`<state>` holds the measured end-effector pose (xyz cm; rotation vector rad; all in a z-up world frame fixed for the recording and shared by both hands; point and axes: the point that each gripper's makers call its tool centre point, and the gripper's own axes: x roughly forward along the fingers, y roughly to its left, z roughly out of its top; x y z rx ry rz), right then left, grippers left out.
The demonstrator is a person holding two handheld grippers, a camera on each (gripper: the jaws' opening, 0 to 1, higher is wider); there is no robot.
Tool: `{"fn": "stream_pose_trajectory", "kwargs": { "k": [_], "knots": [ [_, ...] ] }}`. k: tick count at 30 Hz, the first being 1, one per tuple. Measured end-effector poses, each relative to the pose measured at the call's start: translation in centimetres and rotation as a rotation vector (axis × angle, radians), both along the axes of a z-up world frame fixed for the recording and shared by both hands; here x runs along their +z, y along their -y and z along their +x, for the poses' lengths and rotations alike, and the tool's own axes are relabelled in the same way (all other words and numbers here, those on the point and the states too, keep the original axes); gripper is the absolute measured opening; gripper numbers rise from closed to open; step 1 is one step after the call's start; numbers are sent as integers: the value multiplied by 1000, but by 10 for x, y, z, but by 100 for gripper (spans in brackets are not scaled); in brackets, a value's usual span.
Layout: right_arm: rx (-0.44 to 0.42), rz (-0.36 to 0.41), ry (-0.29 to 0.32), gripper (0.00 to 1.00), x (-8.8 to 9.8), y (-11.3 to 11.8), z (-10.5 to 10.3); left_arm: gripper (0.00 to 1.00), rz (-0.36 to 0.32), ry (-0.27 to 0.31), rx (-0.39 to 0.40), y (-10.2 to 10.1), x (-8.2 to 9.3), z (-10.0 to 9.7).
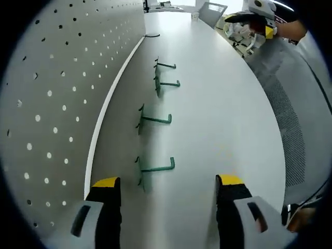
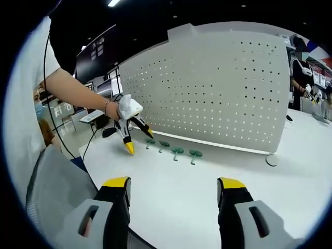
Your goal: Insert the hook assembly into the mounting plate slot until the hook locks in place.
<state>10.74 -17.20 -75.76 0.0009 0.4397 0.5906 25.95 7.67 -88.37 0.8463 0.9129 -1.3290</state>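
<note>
In the left gripper view, four green hooks (image 1: 155, 168) are seen in a row on the white table (image 1: 218, 119), up the middle of the frame beside the pegboard (image 1: 57, 93) at left; the left gripper (image 1: 168, 181) is held apart and empty at the bottom; the right gripper (image 2: 174, 184) is likewise apart, nothing clamped.

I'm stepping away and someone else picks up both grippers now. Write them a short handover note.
Left gripper: open, empty, low over the white table, aimed along the hook row.
Right gripper: open, empty, held back from the pegboard panel.
Four green hooks lie in a row on the table beside the panel's foot.
Done: nothing; none is in the panel.
Left: pick a hook, seat it in the panel until it locks.
</note>
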Motion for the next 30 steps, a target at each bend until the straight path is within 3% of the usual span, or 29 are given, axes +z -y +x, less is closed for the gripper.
{"fn": "stream_pose_trajectory", "kwargs": {
  "k": [17,25,30],
  "knots": [
    [1,0,-7,66,-1,0,-1,74,0,10,-9,0,1,4],
    [-7,9,-2,66,1,0,1,51,-2,15,62,-2,4,15],
    [-5,9,-1,66,1,0,1,45,-4,17,80,-2,3,17]
  ]
}}
